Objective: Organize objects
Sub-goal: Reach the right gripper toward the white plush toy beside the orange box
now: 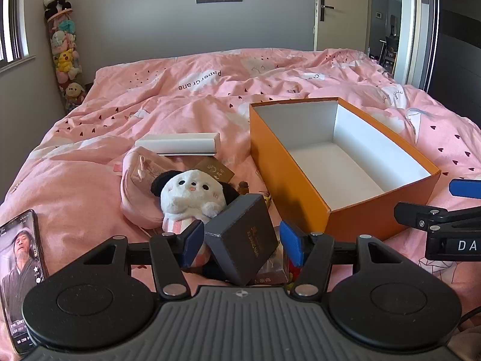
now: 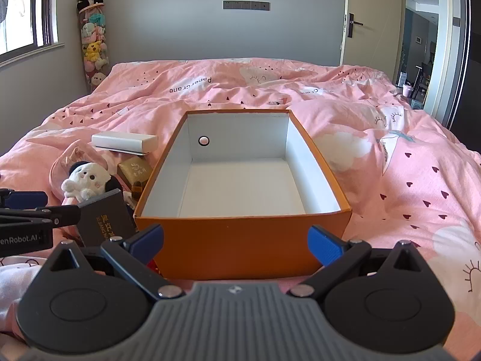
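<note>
A dark box (image 1: 242, 240) is seen tilted between the 2 pads of the left gripper (image 1: 242, 242), which stand apart without pressing it. The right gripper (image 2: 236, 245) is spread wide and empty before the orange box (image 2: 240, 240).

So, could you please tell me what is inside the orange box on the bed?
The orange box shows only its bare white floor and walls, with a small round hole in the far-left wall. The strip of floor just behind its near wall is hidden.

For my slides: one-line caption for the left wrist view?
Left gripper fingers open around a tilted dark grey box, beside an empty orange cardboard box.
</note>
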